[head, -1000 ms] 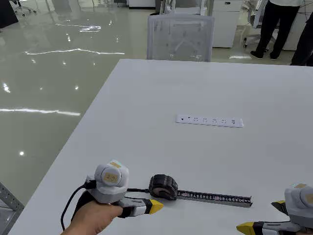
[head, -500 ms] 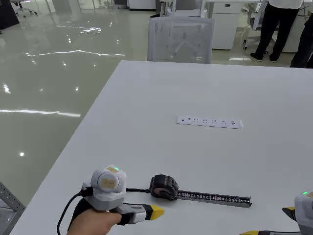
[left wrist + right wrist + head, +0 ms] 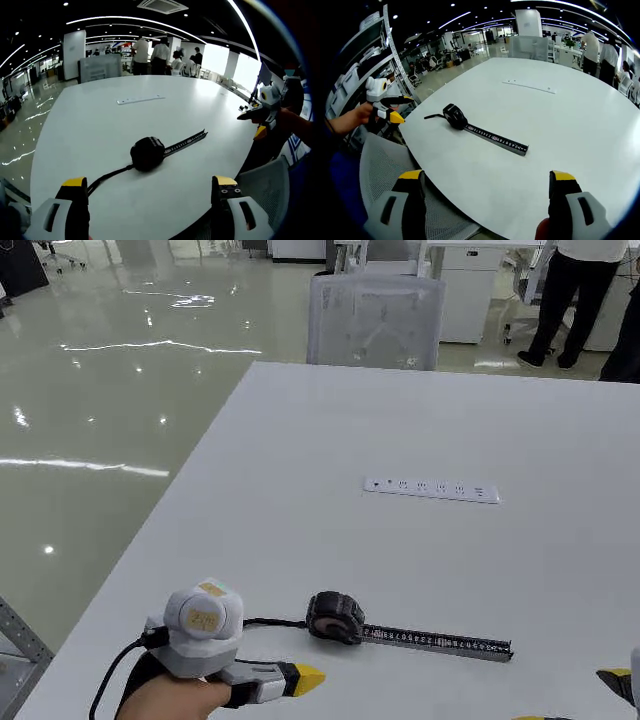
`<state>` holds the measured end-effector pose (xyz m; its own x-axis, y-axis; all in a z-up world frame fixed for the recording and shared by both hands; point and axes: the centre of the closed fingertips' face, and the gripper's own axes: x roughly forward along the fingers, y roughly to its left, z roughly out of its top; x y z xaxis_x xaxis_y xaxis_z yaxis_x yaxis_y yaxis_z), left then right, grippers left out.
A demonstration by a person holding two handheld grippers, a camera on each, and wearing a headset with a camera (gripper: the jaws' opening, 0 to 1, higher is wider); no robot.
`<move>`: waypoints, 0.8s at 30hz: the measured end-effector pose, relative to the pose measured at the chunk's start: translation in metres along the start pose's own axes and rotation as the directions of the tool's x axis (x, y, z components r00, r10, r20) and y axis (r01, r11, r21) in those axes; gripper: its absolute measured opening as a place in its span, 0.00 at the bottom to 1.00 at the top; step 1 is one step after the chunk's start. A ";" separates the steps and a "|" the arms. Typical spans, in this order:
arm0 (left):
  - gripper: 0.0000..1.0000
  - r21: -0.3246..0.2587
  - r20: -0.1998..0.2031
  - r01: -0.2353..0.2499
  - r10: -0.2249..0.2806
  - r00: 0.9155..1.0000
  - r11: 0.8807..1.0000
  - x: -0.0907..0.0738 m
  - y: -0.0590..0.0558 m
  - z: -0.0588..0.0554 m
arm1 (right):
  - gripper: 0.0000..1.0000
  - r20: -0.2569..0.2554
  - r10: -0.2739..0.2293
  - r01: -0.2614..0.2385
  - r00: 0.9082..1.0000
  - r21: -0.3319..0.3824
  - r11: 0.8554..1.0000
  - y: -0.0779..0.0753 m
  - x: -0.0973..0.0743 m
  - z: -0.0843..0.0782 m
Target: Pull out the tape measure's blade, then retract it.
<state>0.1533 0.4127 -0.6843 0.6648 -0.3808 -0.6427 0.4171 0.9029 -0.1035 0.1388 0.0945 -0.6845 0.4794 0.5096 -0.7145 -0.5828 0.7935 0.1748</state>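
The tape measure lies on the worktop close to my near edge. It has a dark, rounded case, and its blade is drawn out part-way, flat along the surface to my right. The blade is dark with pale markings and ends in a small hook. A thin black strap trails from the case toward my left. Farther in, well apart from all this, sits a white power strip.

The left tongs hover just short of the case, near the strap. Their own view shows them spread wide with nothing between them. The right tongs are likewise spread and empty, back off the near edge and facing the blade from the side.

I judge the pull-out done, at least in part, with the retract yet to do. The main risk is the blade snapping home with nobody holding the case. The recoil could skid the light case along the smooth worktop, perhaps over the near edge. A nudge from the left tongs while closing could do the same, or they could catch the strap instead of the body. I cannot make out the lock button, so which face to press is uncertain.
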 end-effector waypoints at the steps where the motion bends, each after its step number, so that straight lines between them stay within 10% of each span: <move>1: 0.99 -0.002 -0.002 -0.004 0.004 1.000 1.000 -0.002 0.000 0.000 | 1.00 0.003 -0.001 0.001 1.000 -0.002 1.000 0.001 -0.002 0.001; 24: 1.00 -0.067 0.024 -0.054 0.056 0.998 0.996 -0.051 -0.009 -0.009 | 1.00 0.064 -0.057 0.058 0.996 -0.012 0.998 0.014 -0.058 0.009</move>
<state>0.1105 0.4257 -0.6572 0.7019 -0.3344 -0.6288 0.3380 0.9336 -0.1192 0.1094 0.0791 -0.6346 0.5532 0.4836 -0.6783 -0.5617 0.8178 0.1251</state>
